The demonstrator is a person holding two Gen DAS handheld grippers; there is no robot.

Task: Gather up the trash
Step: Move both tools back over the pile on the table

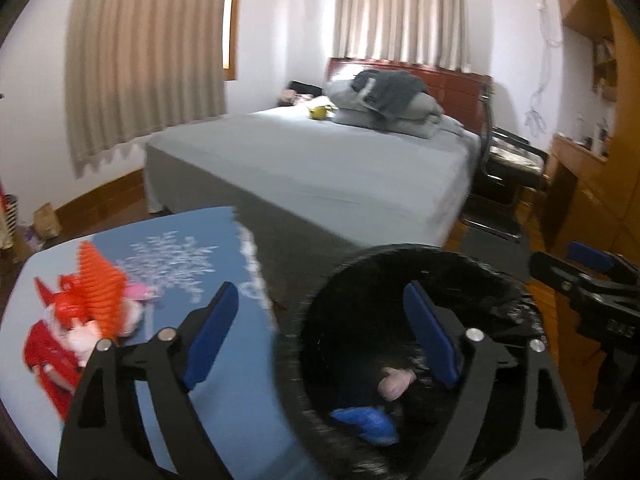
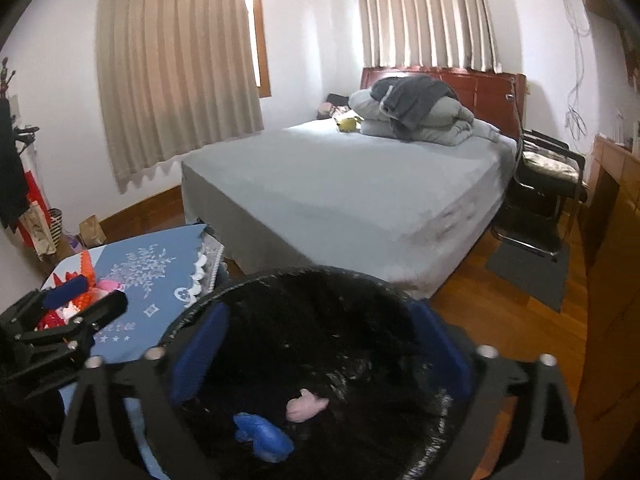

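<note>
A round black trash bin point(image 1: 360, 264) lined with a black bag stands beside a small table with a blue cloth point(image 1: 224, 360). Inside the bin lie a blue crumpled piece point(image 1: 366, 422) and a pink crumpled piece point(image 1: 396, 382); both also show in the right wrist view, blue point(image 2: 264, 436) and pink point(image 2: 306, 404). My left gripper point(image 1: 320, 316) is open and empty, one finger over the table, the other over the bin. My right gripper point(image 2: 324, 328) is open and empty, right above the bin point(image 2: 320, 276). Red and pink toys point(image 1: 80, 320) lie on the table's left side.
A bed with a grey sheet point(image 2: 352, 184) and folded bedding point(image 2: 420, 116) fills the middle of the room. A black chair point(image 2: 544, 184) and a dark mat point(image 2: 528, 268) are on the right by wooden cabinets point(image 2: 616, 280). Bags point(image 2: 44, 232) stand against the left wall.
</note>
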